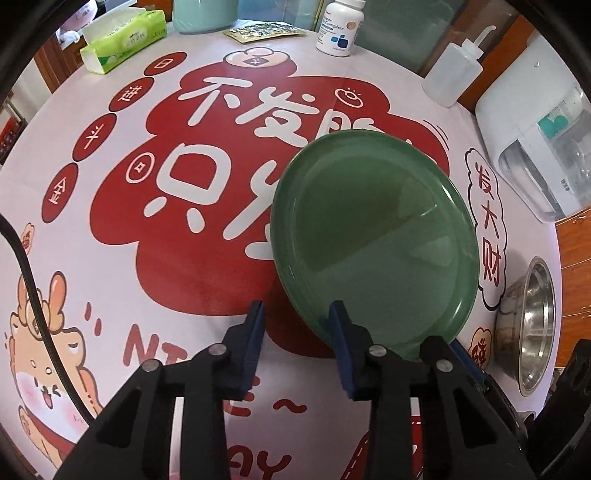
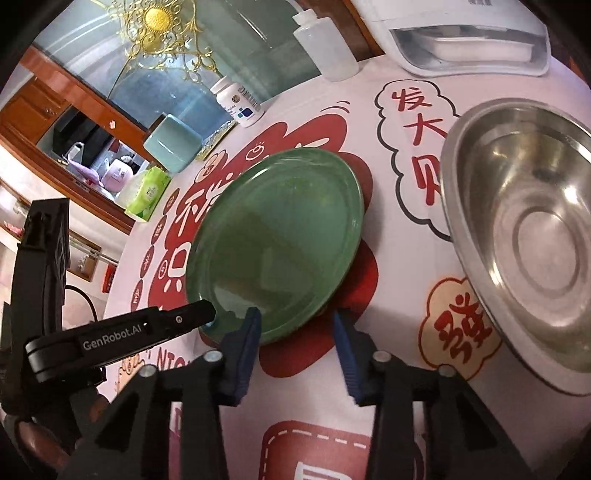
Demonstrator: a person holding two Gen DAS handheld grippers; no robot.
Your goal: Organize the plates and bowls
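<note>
A stack of green plates [image 1: 373,236] lies on the red and white tablecloth; it also shows in the right wrist view [image 2: 277,243]. My left gripper [image 1: 297,317] is open at the stack's near edge, its right finger against the rim. My right gripper [image 2: 295,325] is open at the same stack's near rim, its left finger touching the rim. The left gripper shows in the right wrist view [image 2: 122,336] at the stack's left edge. A steel bowl [image 2: 528,236] stands empty to the right of the plates; it also shows in the left wrist view [image 1: 528,325].
At the far side stand a green tissue pack [image 1: 122,40], a white pill bottle [image 1: 338,26], a clear squeeze bottle [image 1: 454,70], a teal container [image 2: 173,142] and a white appliance [image 1: 535,140]. A black cable [image 1: 33,295] runs at the left.
</note>
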